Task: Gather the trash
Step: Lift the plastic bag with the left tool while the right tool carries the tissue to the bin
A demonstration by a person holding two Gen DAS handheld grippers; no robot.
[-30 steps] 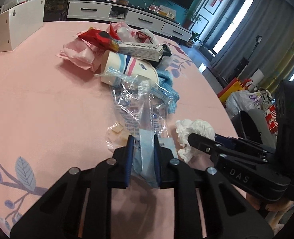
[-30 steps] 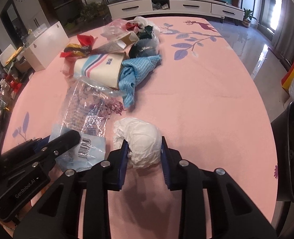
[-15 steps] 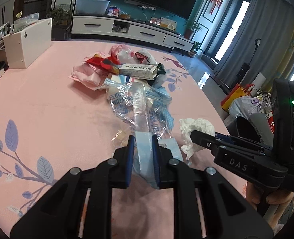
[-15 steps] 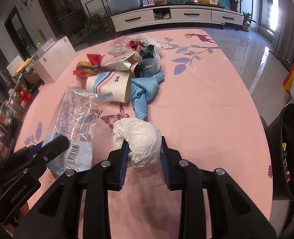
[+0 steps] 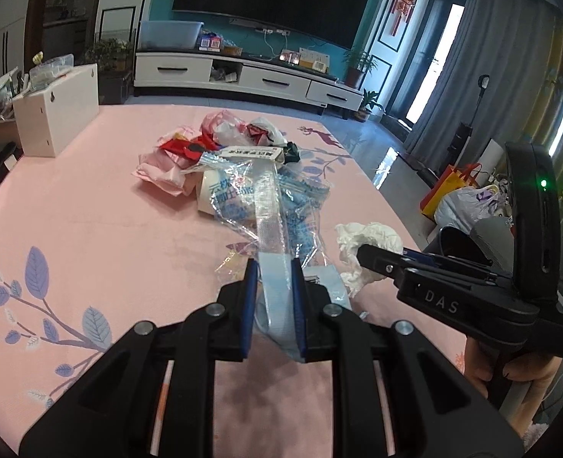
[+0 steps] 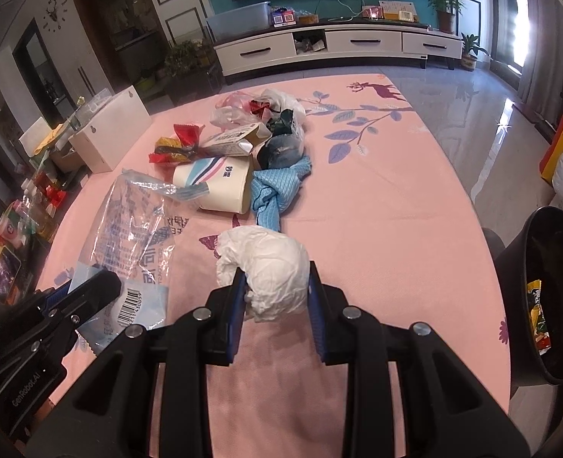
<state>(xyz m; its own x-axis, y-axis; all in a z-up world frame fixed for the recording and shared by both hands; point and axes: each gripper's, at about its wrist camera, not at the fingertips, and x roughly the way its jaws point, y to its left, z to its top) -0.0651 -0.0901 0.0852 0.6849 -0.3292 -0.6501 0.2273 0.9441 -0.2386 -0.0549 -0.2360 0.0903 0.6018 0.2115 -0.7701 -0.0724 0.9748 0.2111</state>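
My left gripper (image 5: 273,267) is shut on a clear plastic bag (image 5: 270,206) with blue print and a barcode label, lifted off the pink table; it also shows in the right wrist view (image 6: 132,229). My right gripper (image 6: 275,274) is shut on a crumpled white tissue wad (image 6: 266,263), also seen in the left wrist view (image 5: 369,240), held above the table. A trash pile lies beyond: paper cup (image 6: 216,187), blue cloth (image 6: 277,191), red wrappers (image 6: 178,145), small carton (image 6: 235,137), plastic bags (image 6: 266,107).
A black trash bin (image 6: 549,267) with wrappers inside stands off the table's right edge. A white box (image 6: 109,129) sits at the table's far left. Shopping bags (image 5: 461,194) stand on the floor to the right. The pink table (image 6: 377,191) has a leaf pattern.
Both grippers have risen and tilted up with their loads. The plastic bag has come up off the table and hangs from the left gripper. The tissue has lifted too.
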